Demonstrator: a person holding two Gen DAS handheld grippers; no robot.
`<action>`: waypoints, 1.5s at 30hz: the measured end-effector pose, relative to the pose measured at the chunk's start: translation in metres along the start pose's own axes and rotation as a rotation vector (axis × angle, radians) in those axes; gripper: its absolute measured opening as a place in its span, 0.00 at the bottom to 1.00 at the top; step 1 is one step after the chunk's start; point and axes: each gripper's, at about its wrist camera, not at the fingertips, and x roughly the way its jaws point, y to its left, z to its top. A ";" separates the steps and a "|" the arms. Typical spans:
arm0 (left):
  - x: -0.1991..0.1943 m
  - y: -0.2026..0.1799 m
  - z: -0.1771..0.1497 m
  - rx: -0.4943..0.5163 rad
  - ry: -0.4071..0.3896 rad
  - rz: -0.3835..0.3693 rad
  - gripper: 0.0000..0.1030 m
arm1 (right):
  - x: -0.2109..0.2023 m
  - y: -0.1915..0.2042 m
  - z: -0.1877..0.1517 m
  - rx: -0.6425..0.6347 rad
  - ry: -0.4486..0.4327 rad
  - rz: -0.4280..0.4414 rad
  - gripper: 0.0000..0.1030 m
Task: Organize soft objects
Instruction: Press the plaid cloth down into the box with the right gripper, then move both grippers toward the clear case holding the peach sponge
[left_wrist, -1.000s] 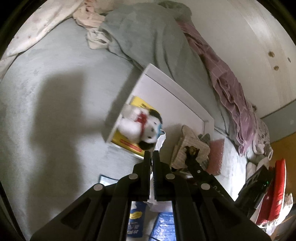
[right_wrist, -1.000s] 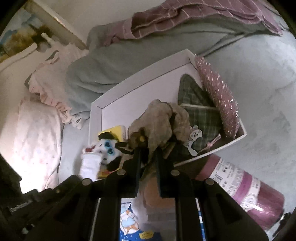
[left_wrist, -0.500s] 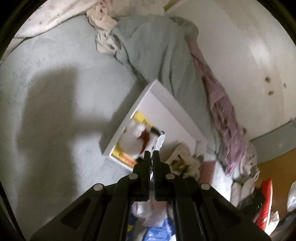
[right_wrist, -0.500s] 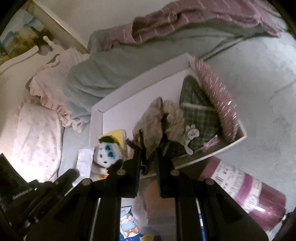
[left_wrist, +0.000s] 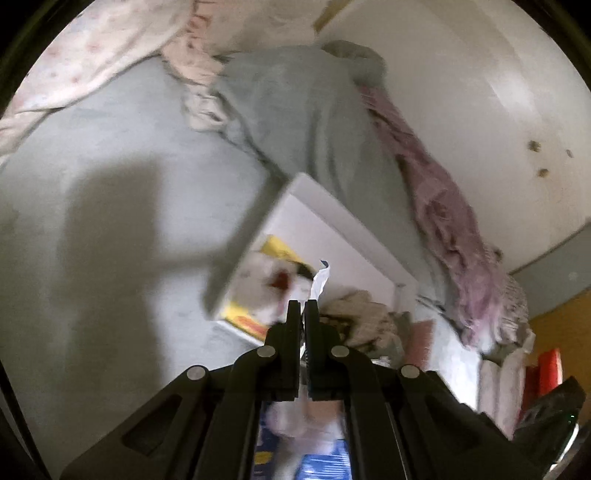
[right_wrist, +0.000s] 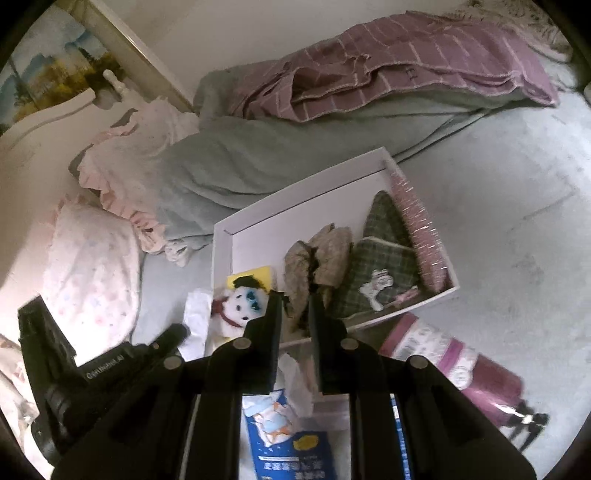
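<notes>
Grey-green bedding (right_wrist: 517, 192) fills both views, and on it lies a shallow white cardboard tray (right_wrist: 295, 199), set at the centre of the right wrist view. We see a rumpled grey-green blanket (right_wrist: 229, 162) heaped just beyond the tray's far wall, with a mauve striped cloth (right_wrist: 406, 62) on top of it along the upper right. A pale floral pillow (right_wrist: 88, 266) sits at the left edge.

Inside the tray we find a green plaid cushion (right_wrist: 384, 254) with a pink glittery piece (right_wrist: 421, 229) propped against the right wall, a crumpled beige cloth (right_wrist: 317, 258) in the middle, and a white plush dog with a black ear and red collar (right_wrist: 243, 302) at the lower left corner, lying over something yellow (right_wrist: 258, 273).

Our right gripper (right_wrist: 295, 306) has its jaws drawn narrow on the beige cloth's lower end. Our left gripper (left_wrist: 303, 314) shows jaws pressed together on a thin white paper slip (left_wrist: 320, 280) that sticks up past the tips.

A mauve and white cylindrical pack (right_wrist: 450, 354) lies just outside the tray's near wall, and a blue printed packet (right_wrist: 288, 439) sits below our right gripper, partly covered by it. The left wrist view is blurred, so the plush dog reads there only as a white smear.
</notes>
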 end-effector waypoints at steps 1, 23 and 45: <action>0.003 -0.005 -0.001 0.011 0.005 -0.018 0.01 | -0.003 -0.001 0.001 -0.003 -0.003 -0.013 0.16; 0.042 -0.065 -0.025 0.308 0.040 0.156 0.37 | -0.024 -0.012 0.009 0.009 -0.026 -0.016 0.16; -0.030 -0.071 -0.061 0.363 0.070 0.311 0.37 | -0.018 -0.002 -0.019 -0.083 0.288 -0.059 0.40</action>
